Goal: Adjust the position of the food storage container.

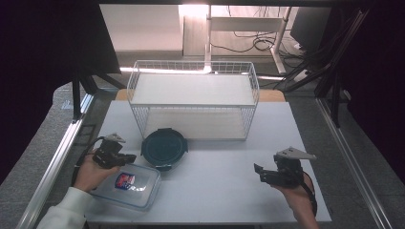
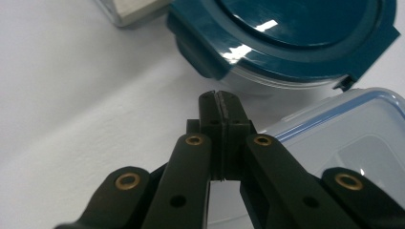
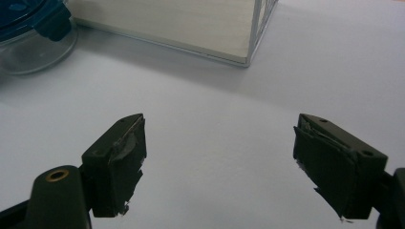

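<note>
A round container with a dark teal lid [image 1: 164,147] sits on the white table in front of the wire rack. A clear rectangular box with a blue-rimmed lid and a label [image 1: 128,185] lies at the front left. My left gripper [image 1: 127,158] hovers at the box's far edge, jaws shut with nothing between them; in the left gripper view its tips [image 2: 220,99] point at the gap between the teal lid [image 2: 296,33] and the clear box [image 2: 344,143]. My right gripper [image 1: 258,172] stands open over bare table at the front right, its jaws [image 3: 219,157] wide apart and empty.
A white wire rack with two shelves [image 1: 193,98] stands at the back middle of the table; its corner [image 3: 248,52] shows in the right gripper view. The table's edges run along metal rails at left and right.
</note>
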A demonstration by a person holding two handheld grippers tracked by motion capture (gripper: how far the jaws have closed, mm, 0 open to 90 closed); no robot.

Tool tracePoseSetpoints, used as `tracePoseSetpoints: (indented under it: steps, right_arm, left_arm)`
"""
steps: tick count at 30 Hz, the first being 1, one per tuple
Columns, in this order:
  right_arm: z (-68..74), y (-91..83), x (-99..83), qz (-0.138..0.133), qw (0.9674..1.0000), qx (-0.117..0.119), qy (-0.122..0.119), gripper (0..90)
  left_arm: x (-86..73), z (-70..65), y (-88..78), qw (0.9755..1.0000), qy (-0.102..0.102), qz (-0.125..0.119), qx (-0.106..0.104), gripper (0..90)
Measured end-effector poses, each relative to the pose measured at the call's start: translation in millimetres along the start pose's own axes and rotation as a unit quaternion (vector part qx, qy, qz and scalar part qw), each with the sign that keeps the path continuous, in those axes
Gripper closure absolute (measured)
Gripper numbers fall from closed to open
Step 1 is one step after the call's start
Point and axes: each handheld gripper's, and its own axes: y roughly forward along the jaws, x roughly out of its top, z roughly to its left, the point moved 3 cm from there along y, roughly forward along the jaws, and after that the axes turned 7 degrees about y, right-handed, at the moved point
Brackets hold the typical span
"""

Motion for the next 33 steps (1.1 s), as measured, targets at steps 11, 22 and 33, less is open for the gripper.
tracePoseSetpoints:
  steps: [11,22,33]
  right_arm:
    - [-0.3,0.7,-0.3,0.001,1.0000,0.000,0.000,18.3]
    - [-2.4,0.9,-0.7,0.002,1.0000,-0.003,0.002,18.3]
    - [1.5,3.3,-0.3,0.005,1.0000,-0.001,-0.002,18.4]
  left_arm:
    - [-6.8,4.0,-14.7,0.9995,-0.013,-0.019,0.021,90.0]
    - [-60.5,37.3,-70.2,0.9919,-0.075,-0.036,0.096,90.0]
    - [-104.3,35.0,-58.0,0.9941,-0.086,-0.002,0.067,90.0]
